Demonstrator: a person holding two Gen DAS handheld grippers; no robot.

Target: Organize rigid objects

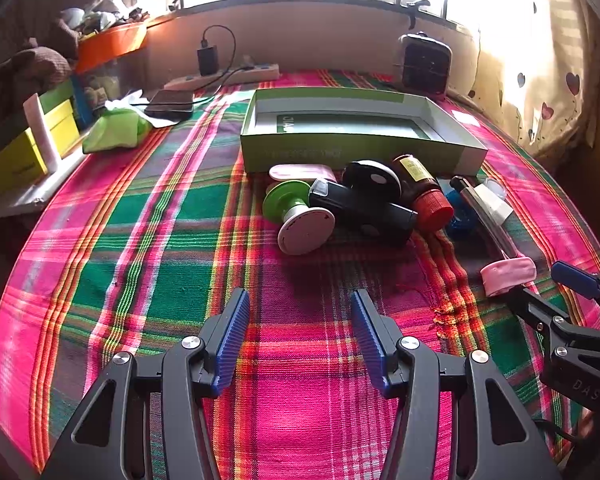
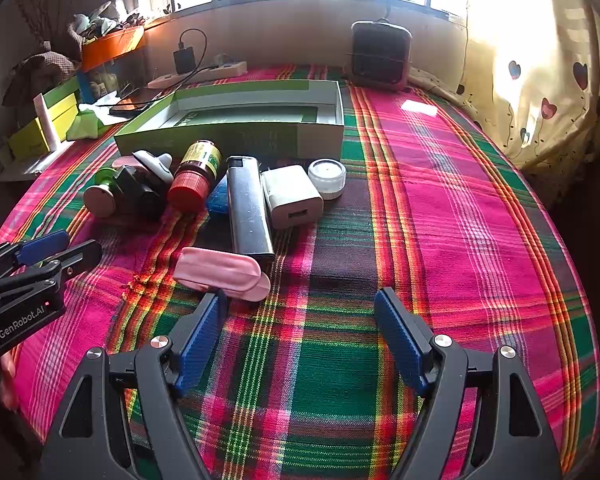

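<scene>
Item: pink case (image 2: 224,274), oblong, rounded ends, lying flat on the plaid cloth (image 2: 440,216) at the near end of the clutter, touching the foot of the long silver lighter (image 2: 248,208); judged light, stiff and smooth, so apt to slide; best taken across its narrow width near the middle.

Destination, by judgement: open green box (image 2: 236,128), set behind the row, toward the far edge of the cloth; only a flat printed sheet shows inside it.

Other stock, in a row along the box's front wall: white charger (image 2: 292,196); small round clear jar (image 2: 327,178); brown bottle with red cap (image 2: 196,176), on its side, likely to roll; black torch (image 1: 360,212); green and white spool (image 1: 296,216).

Right gripper (image 2: 302,320): jaws apart, nothing held, its left pad just beside the pink case.

Left gripper (image 1: 300,328): jaws apart, nothing held, over bare cloth short of the spool.
</scene>
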